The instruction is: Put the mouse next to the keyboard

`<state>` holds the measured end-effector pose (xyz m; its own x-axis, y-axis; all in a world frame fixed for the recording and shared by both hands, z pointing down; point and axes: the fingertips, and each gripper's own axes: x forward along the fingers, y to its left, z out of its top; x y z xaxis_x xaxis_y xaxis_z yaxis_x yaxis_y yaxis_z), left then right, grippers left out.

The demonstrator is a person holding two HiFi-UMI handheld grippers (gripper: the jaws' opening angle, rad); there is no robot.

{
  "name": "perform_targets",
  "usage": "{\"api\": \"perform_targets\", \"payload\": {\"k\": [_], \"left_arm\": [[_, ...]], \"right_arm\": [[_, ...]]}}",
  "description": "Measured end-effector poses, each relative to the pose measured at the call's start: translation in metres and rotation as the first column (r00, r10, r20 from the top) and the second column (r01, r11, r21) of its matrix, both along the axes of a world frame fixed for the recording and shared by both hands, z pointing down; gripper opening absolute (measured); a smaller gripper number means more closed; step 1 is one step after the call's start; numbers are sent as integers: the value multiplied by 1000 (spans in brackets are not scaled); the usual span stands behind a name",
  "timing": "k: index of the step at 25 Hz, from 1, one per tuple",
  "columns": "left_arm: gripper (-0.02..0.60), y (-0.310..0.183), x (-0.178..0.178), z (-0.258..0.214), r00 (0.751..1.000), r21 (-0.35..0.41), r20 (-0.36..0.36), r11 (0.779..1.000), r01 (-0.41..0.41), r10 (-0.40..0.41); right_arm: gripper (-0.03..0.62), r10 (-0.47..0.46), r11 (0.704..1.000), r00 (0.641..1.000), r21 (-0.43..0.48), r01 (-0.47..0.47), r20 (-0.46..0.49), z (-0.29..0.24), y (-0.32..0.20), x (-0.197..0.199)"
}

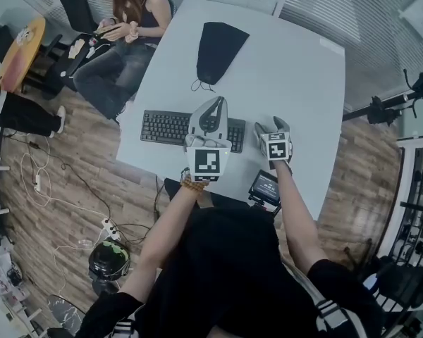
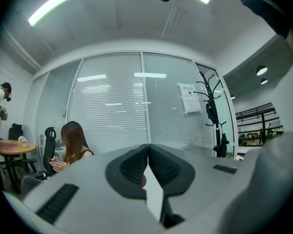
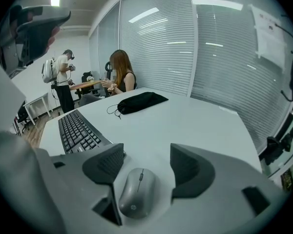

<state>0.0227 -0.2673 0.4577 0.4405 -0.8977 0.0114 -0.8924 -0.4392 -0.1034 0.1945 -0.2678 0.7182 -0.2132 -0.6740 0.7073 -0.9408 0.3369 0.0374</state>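
A grey mouse [image 3: 134, 193] lies on the white table [image 3: 185, 126], between the spread jaws of my right gripper [image 3: 147, 165], which is open and does not squeeze it. The black keyboard [image 3: 78, 130] lies just to the mouse's left. In the head view the keyboard [image 1: 166, 127] sits near the table's front edge, my right gripper [image 1: 271, 125] is down at its right end, and the mouse is hidden under it. My left gripper [image 1: 215, 105] is raised over the keyboard, shut and empty. In its own view the left gripper [image 2: 147, 162] points at the window blinds.
A black pouch [image 1: 218, 46] with a drawstring lies at the far middle of the table [image 1: 296, 69]. A seated person [image 1: 127, 20] is at the table's far left corner. A small screen device [image 1: 266, 186] sits below the table's front edge.
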Motion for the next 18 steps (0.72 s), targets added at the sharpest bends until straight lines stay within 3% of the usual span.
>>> {"api": "perform_targets", "payload": {"k": [18], "left_arm": [[12,-10,5,-7,1000,9,-23,1000,9,-9]], "right_arm": [[270,-4,978,1000,208,-1,21,-96,-26,-17]]}}
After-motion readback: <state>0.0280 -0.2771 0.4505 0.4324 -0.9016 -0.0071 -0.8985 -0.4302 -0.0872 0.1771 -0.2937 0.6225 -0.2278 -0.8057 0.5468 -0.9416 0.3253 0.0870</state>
